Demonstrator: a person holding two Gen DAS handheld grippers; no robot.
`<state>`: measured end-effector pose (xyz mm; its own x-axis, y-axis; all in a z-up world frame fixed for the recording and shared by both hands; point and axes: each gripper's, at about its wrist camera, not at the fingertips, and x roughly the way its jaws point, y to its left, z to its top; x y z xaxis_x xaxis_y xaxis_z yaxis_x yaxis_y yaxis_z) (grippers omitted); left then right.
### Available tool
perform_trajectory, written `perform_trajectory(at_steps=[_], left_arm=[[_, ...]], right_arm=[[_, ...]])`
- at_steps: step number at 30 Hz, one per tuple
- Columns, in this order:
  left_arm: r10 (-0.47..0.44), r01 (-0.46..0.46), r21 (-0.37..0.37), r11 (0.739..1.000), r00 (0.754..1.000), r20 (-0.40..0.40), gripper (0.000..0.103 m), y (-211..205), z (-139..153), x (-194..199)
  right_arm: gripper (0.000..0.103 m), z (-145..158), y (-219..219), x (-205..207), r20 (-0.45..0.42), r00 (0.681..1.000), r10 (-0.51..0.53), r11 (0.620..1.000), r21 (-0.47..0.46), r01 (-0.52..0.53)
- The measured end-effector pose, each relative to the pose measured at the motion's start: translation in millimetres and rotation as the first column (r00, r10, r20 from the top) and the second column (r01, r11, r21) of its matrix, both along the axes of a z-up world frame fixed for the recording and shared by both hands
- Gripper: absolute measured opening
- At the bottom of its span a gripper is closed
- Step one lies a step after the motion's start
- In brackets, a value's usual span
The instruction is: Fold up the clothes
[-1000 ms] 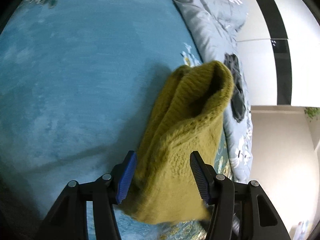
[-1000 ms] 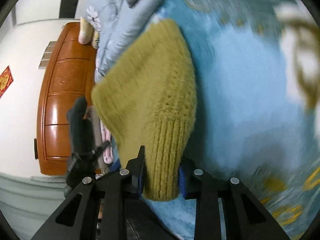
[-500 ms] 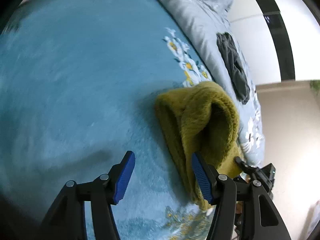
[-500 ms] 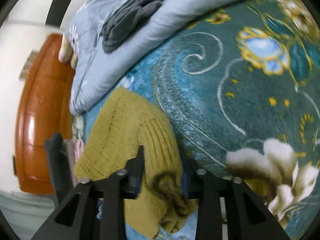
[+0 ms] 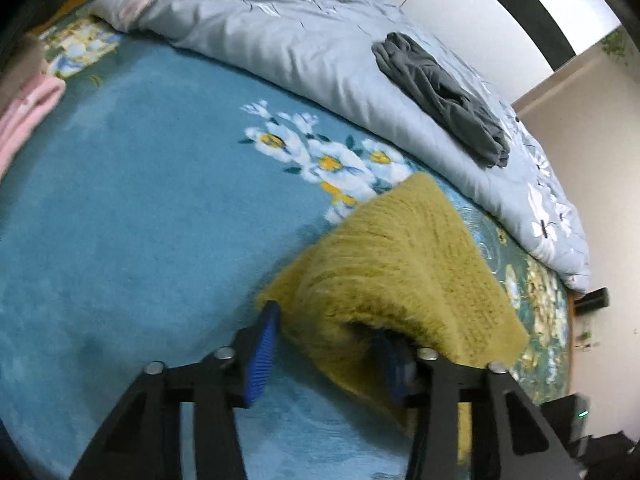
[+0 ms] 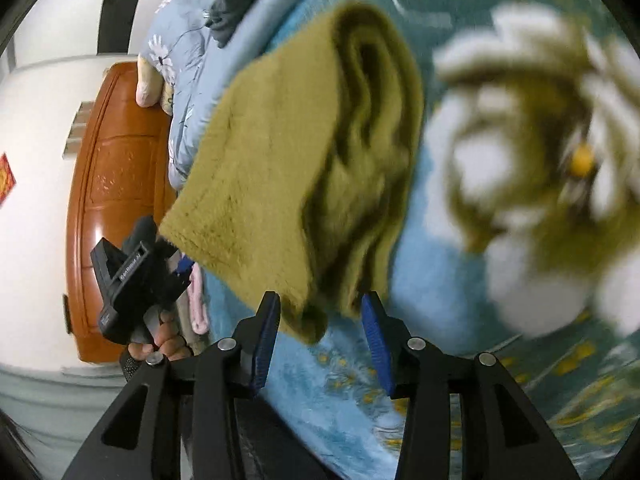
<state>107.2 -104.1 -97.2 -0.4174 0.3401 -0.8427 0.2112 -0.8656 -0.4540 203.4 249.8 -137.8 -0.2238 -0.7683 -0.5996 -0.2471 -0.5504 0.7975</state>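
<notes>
a moment ago my right jaws [image 6: 320, 300] were clenched on the ribbed edge of the sweater [image 6: 280, 140] and my left jaws [image 5: 326, 320] stood wide beside it with nothing in them. now that has swapped. the right jaws are opening: a corner of the sweater still hangs between them, but there is daylight on one side and the pads no longer pinch it, so i count it released. the left jaws are closing on the thick doubled end of the sweater [image 5: 400, 248]. fabric fills the gap and one pad is buried under the fold, so i cannot tell whether they are truly biting yet. the sweater itself sits as a humped, folded bundle on the blue flowered blanket [image 5: 140, 200] of the bed, just short of the grey quilt [image 5: 300, 40] heaped along the far edge. i judge this fold is made and the hold is passing to the left for a last tuck or a carry. open room lies across the plain blue middle of the bed. the far edge is taken by the quilt with a dark garment [image 5: 440, 92] lying on it, a pink pile [image 5: 28, 112] sits at one end, and the wooden headboard [image 6: 116, 180] closes that end off.
</notes>
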Motion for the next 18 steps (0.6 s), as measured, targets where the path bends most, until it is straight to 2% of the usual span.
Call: perform_trajectory(at_steps=[3,5,9,11,13,14,16,18], left_arm=[[0.009,-0.009,0.041,0.999,1.0,0.014,0.039,-4,-2,-2],[0.034,-0.038,0.09,0.995,0.999,0.041,0.027,-12,-8,-3],[0.083,-0.097,0.184,0.978,0.993,0.082,0.018,-23,-18,-5],[0.085,-0.104,0.216,0.971,0.992,0.094,0.016,-23,-17,-4],[0.078,-0.105,0.254,0.962,0.991,0.112,0.015,-20,-15,-5],[0.075,-0.105,0.283,0.953,0.991,0.114,0.014,-19,-12,-6],[0.077,-0.113,0.388,0.915,0.991,0.109,0.014,-20,-5,-8],[0.102,-0.138,0.532,0.835,0.99,0.096,0.014,-27,-1,-6]], right_arm=[[0.047,-3,-3,2,-0.007,0.998,-0.058,0.997,-0.051,0.058],[0.047,3,-3,0,-0.024,0.997,-0.077,0.994,-0.074,0.075],[0.045,15,-7,-8,-0.051,0.998,-0.037,0.999,-0.02,0.036],[0.036,19,-9,-11,-0.056,0.998,-0.025,1.0,0.013,0.026],[0.021,24,-12,-14,-0.069,0.998,0.003,0.999,0.054,0.0],[0.018,27,-14,-15,-0.073,0.997,0.02,0.997,0.078,-0.014],[0.011,34,-14,-19,-0.089,0.996,0.028,0.997,0.08,-0.021],[0.007,50,-8,-20,-0.162,0.987,-0.006,1.0,0.024,0.01]])
